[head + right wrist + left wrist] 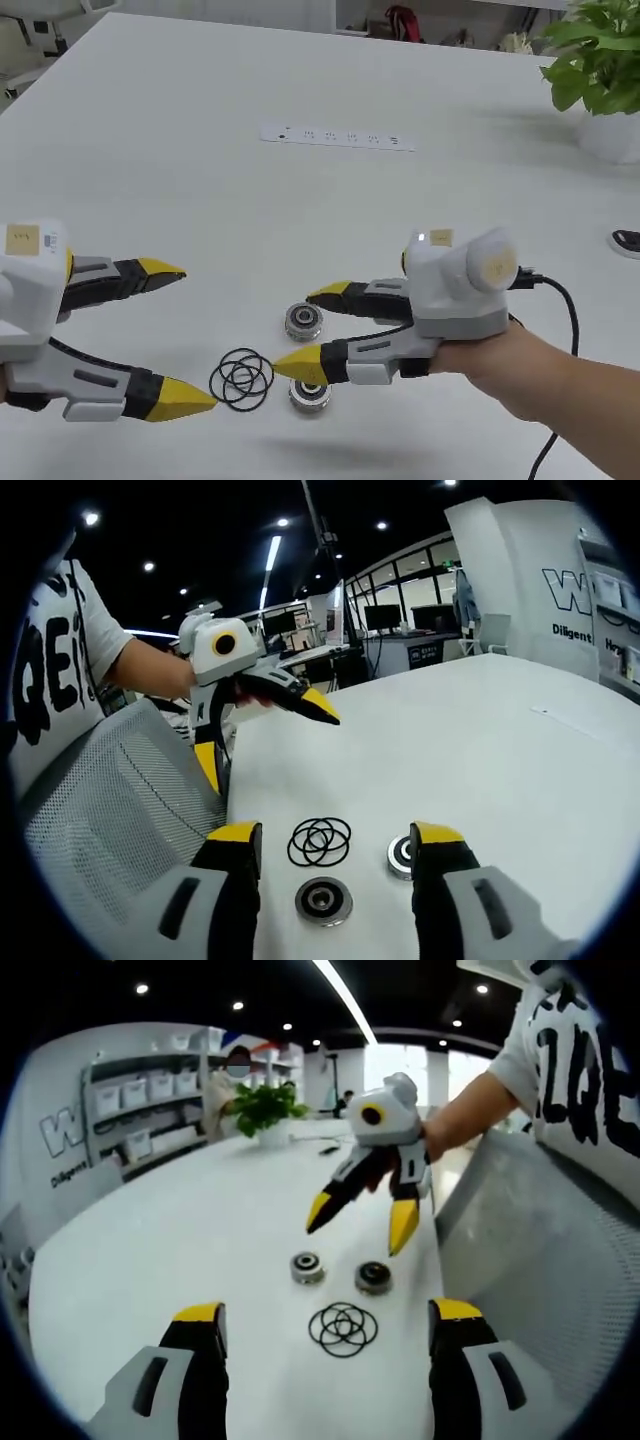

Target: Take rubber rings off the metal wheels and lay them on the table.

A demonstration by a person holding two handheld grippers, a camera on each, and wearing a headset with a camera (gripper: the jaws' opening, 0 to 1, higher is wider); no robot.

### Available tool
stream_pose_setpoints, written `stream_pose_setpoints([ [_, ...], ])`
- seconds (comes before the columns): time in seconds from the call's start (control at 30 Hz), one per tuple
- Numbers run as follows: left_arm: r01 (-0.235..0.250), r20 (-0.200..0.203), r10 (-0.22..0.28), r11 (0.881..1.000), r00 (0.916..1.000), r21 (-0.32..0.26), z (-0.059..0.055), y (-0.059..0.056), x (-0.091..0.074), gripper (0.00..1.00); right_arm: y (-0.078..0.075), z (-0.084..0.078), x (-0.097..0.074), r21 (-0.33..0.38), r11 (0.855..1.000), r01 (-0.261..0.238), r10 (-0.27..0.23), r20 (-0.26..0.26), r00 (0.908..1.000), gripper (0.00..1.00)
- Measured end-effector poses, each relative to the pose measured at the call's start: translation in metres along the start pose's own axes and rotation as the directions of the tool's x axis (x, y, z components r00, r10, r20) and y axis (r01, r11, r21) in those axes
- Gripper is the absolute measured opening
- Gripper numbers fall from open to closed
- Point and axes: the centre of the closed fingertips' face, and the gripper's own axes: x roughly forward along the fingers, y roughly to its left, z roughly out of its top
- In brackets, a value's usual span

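Head view, from the left: the left gripper (178,336) enters at the frame's left edge with its body cut off and its holding hand out of sight. Its two yellow-tipped jaws are spread wide and hold nothing, level above the white table (200,150). Just right of its lower tip, thin black rubber rings (241,379) lie flat on the table in an overlapping cluster, too tangled to count. Next come two metal wheels (303,320), one farther and one nearer, and the nearer wheel (310,396) is partly covered by the lower jaw of the right gripper (300,330). A hand (500,360) holds that gripper, with the forearm reaching in from the lower right. It points left, jaws parted and empty, and the farther wheel shows between them. Whether either jaw touches a wheel cannot be told. Small yellow labels (22,239) on both gripper bodies are too small to read. Farther back lies a white power strip (336,137), and a potted plant (595,50) is cropped at the top right. In the left gripper view, a wall (60,1135) reads "W" and "Diligent", and large letters on a shirt (590,1070) are cut off.
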Motion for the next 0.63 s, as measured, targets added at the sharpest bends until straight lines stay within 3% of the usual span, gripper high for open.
stream_pose_setpoints([
  [0.27, -0.008, 0.000, 0.008, 1.000, 1.0000, 0.000, 0.001, 0.002, -0.004, 0.84, -0.007, -0.002, -0.011, -0.037, 0.999, 0.025, -0.025, -0.002, 0.9997, 0.66],
  [0.63, -0.015, 0.002, 0.015, 1.000, 0.9999, 0.000, 0.004, 0.005, -0.005, 0.85, -0.013, -0.009, -0.026, -0.059, 0.997, 0.052, -0.053, -0.012, 0.9985, 0.72],
])
